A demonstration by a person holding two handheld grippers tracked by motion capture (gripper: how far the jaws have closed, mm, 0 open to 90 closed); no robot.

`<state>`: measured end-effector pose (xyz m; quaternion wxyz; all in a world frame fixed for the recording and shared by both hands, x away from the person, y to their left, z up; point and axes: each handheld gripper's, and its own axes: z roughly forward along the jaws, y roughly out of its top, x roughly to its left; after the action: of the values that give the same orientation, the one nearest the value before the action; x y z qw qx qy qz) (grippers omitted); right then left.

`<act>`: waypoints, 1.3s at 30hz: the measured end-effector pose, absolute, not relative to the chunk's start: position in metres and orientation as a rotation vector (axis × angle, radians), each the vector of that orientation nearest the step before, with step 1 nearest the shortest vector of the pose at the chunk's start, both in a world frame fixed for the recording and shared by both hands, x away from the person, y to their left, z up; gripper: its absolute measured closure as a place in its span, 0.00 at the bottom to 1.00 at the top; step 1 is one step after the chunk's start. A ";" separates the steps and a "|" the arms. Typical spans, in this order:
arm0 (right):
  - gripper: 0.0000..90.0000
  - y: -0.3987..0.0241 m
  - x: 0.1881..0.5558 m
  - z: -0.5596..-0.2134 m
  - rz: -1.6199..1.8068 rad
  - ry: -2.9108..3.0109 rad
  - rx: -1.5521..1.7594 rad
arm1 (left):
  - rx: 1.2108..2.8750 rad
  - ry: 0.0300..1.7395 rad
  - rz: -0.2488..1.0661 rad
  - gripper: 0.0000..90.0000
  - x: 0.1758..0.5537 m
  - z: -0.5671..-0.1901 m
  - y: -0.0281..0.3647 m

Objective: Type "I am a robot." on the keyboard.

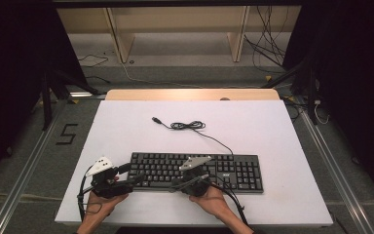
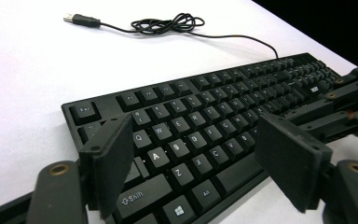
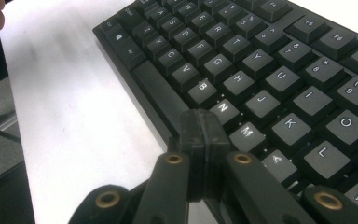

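Black keyboard near lower edge of white bench, bare room upper left, left gripper fingers spread over keys, right gripper fingers pressed together at keyboard's front edge.

Keyboard keycaps legible: Esc, Shift, Alt, Windows logo, plus Q W E R, A S D, Z C. Right gripper view adds N, M, K, L, O, J, H, G, B, V, 8, 9. Floor marking: "5".
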<state>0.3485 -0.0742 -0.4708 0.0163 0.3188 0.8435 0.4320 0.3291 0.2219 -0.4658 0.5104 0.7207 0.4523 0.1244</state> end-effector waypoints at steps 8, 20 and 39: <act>0.77 -0.077 0.348 -0.468 1.369 2.617 0.995 | 1.735 1.115 0.316 0.36 0.332 -0.467 0.222; 0.59 -0.082 0.343 -0.461 1.430 2.575 0.976 | 1.796 1.179 0.320 0.71 0.344 -0.473 0.221; 0.48 -0.097 0.334 -0.456 1.471 2.528 0.958 | 1.897 1.168 0.297 0.99 0.356 -0.477 0.210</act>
<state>0.3338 -0.0967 -0.4559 0.0319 0.3110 0.8210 0.4778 0.3563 0.2105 -0.4765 0.4322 0.7612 0.4686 0.1191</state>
